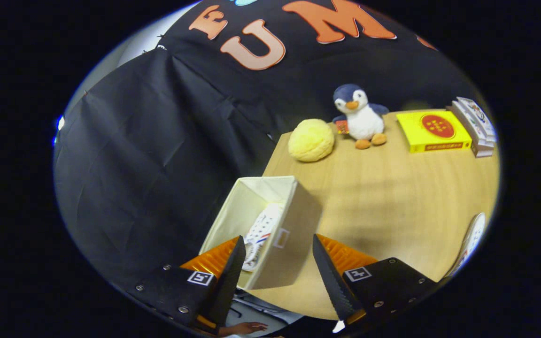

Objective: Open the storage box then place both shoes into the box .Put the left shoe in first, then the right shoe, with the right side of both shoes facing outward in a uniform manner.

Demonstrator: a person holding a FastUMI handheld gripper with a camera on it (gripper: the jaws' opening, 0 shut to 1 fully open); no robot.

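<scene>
Storage box (270,225), gripper view: it stands open-topped at the near left corner of the bench (383,197), just ahead of my tongs (277,260), its front wall showing between the two fingers. My tongs are spread wide and grip nothing. One shoe (262,234), pale with a dotted pattern and a coloured stripe, already lies inside the box, lengthwise along it, pointing away from me and a little to the right. I cannot tell which side of it faces outward. A second shoe (471,241) shows only as a pale sliver at the right edge of the bench, well apart from the box and off to the right of my right finger. I judge the next move turns on swinging right to reach it. The box is cream fabric with soft, straight walls and a small label window on its front. Beyond it: a yellow ball (311,140), a penguin toy (359,117), a yellow carton (432,131).
</scene>
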